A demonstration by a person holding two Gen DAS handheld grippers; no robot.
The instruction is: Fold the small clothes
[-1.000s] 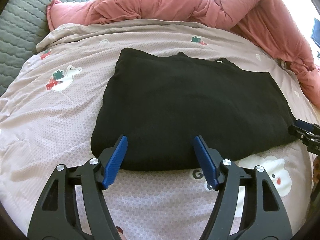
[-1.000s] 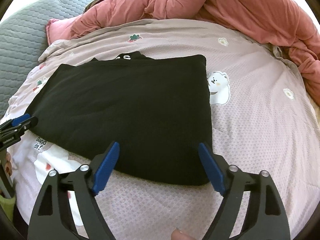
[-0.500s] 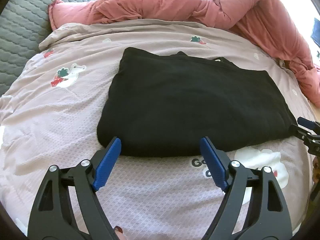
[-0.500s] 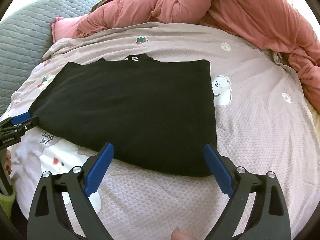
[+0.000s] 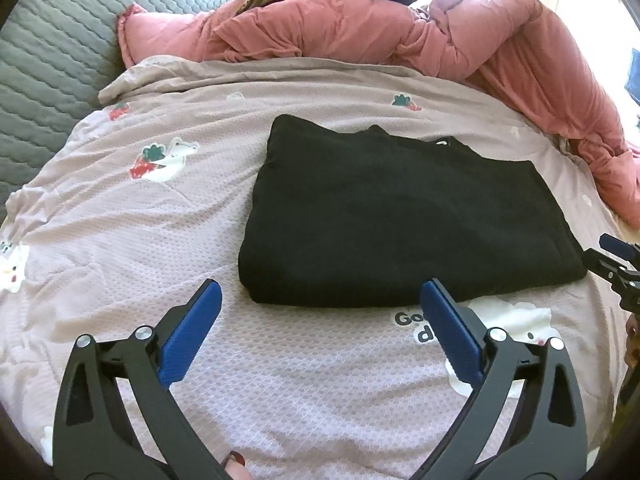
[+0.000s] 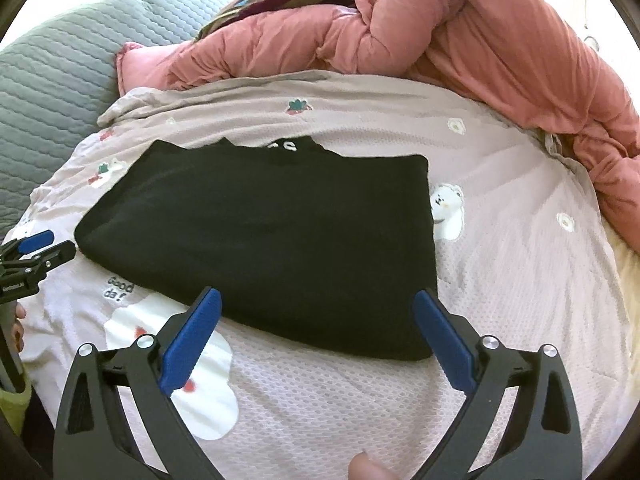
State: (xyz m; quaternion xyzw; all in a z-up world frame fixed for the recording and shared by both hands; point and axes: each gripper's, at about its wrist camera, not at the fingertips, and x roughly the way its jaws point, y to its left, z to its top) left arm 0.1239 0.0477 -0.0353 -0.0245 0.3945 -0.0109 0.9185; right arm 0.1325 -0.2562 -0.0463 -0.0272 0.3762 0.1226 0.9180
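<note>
Noted largest first: pale pink printed bedsheet (image 5: 120, 208) spread across the whole work surface, serving as the folding area; grey quilted cover (image 5: 44, 60) beyond it at left. Salmon comforter (image 6: 460, 32) bunched along the far side and down the right edge, judged pushed back to keep the middle of the bed usable.

Black garment (image 5: 400, 216) lying flat mid-sheet as a compact rectangle, collar with white lettering poking out at the far edge; judged already folded at least once, near edge thick and rounded like a fold line. Left and right borders straight, no sleeve showing.

Left gripper (image 5: 320, 322) held low over the sheet just short of the garment's near-left corner, blue pads spread wide, nothing between them. Right gripper (image 6: 316, 330) likewise released and empty, its left pad overlapping the near edge in view, its right pad at the near-right corner; contact with the cloth could not be told.

Open room: bare sheet wide on the left of the garment and between it and the comforter on the right; narrower strip on the near side, occupied by both tools. Far side limited by the comforter ridge
</note>
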